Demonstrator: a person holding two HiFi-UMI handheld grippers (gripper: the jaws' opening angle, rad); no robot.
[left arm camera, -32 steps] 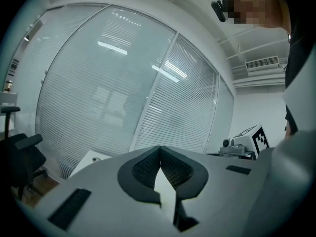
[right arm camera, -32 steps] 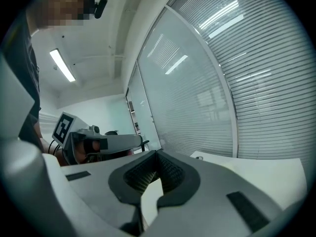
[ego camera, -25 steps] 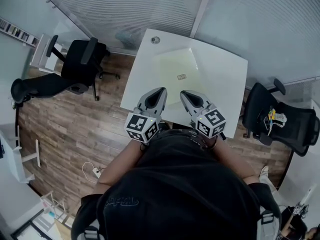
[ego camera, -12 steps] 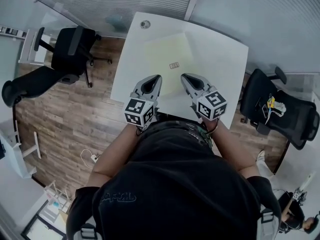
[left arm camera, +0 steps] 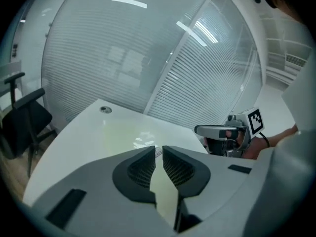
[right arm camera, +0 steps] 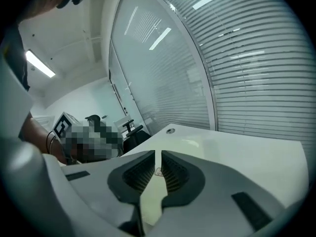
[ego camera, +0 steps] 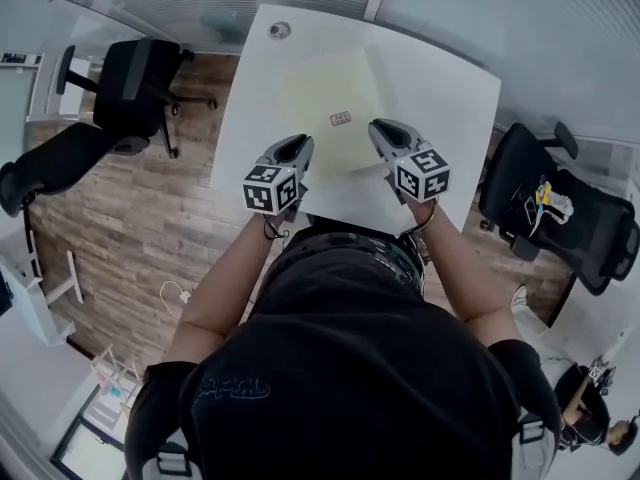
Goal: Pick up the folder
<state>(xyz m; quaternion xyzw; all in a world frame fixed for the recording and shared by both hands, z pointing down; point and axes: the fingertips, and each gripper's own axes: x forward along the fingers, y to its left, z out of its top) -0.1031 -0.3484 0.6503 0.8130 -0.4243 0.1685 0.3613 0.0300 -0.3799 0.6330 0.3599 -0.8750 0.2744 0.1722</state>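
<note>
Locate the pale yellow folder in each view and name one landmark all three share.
Head view: the folder lies upper centre, flat on the white table.
Left gripper view: folder centre-left, on the tabletop.
Right gripper view: folder low centre, only a pale yellow strip showing.
Shared landmark: the round cable port at the table's far corner.

Small label (ego camera: 340, 119) on folder (ego camera: 312, 86): unreadable
</note>
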